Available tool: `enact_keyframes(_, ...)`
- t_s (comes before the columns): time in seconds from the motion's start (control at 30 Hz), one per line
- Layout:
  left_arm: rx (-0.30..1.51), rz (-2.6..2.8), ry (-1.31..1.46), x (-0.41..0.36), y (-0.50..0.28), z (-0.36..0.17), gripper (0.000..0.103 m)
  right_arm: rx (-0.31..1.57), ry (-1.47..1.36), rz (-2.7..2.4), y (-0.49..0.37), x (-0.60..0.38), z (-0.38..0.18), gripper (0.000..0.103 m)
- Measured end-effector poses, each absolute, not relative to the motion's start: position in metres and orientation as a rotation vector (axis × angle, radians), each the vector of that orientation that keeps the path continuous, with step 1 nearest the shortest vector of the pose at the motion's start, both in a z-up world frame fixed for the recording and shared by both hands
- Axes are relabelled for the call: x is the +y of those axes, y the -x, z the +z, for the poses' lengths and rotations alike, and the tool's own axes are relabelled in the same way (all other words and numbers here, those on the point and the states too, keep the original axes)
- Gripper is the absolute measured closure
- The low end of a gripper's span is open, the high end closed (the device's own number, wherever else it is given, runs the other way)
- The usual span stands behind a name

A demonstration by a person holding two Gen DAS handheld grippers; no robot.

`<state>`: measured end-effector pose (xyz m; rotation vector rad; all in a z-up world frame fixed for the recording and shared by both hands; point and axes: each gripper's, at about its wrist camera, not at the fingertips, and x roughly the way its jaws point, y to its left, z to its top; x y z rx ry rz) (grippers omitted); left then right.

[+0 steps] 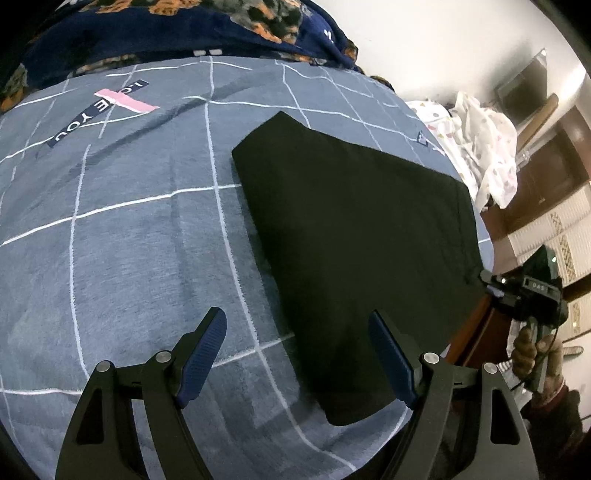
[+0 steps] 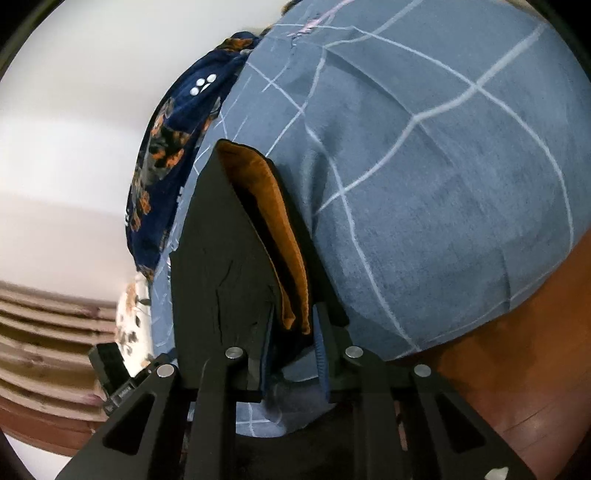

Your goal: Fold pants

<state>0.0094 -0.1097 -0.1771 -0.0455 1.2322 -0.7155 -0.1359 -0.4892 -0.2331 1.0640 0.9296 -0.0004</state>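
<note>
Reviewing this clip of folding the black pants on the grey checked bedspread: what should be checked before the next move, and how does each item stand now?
1. Right tool clamps the pants edge: ok, orange lining between its fingers.
2. Left tool open: ok, nothing between its fingers.
3. Left tool over the near corner of the pants: ok, one finger over cloth, one over the bedspread.
4. Pants folded flat, no wrinkles: ok in the left view.
5. Layers aligned at the gripped edge: cannot tell.

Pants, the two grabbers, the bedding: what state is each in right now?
Pants: folded into a flat black stack on the bed, orange lining showing at the edge.
Left gripper: open, empty, over the pants' near end.
Right gripper: shut on the pants' edge.
Sheet: spread, slightly wrinkled.
Blanket: bunched at the far side.
</note>
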Motion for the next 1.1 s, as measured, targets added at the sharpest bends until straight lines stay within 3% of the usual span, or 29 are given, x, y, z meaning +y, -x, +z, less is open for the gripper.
enact_keyframes(0.2,1.267,-0.753,0.047,-0.116,-0.018,-0.188,0.024,0.963,-0.907,-0.033,0.117,-0.490,-0.220,0.066)
enact_keyframes(0.57,1.306,-0.963,0.177,-0.126,-0.038,-0.199,0.024,1.009,-0.949,0.207,0.072,-0.503,-0.240,0.060)
enact_keyframes(0.77,1.312,-1.031,0.182,-0.139,-0.043,-0.204,0.023,0.922,-0.912,0.414,0.067,-0.499,-0.225,0.060)
enact_keyframes(0.83,1.312,-1.041,0.188,-0.141,-0.046,-0.206,0.023,0.938,-0.908,0.417,0.061,-0.500,-0.229,0.051)
enact_keyframes(1.07,1.332,-1.089,0.210,-0.150,-0.055,-0.209,0.023,0.978,-0.891,0.451,0.032,-0.484,-0.240,0.050)
enact_keyframes(1.1,1.331,-1.092,0.194,-0.152,-0.054,-0.209,0.023,0.987,-0.879,0.441,0.031,-0.483,-0.240,0.057)
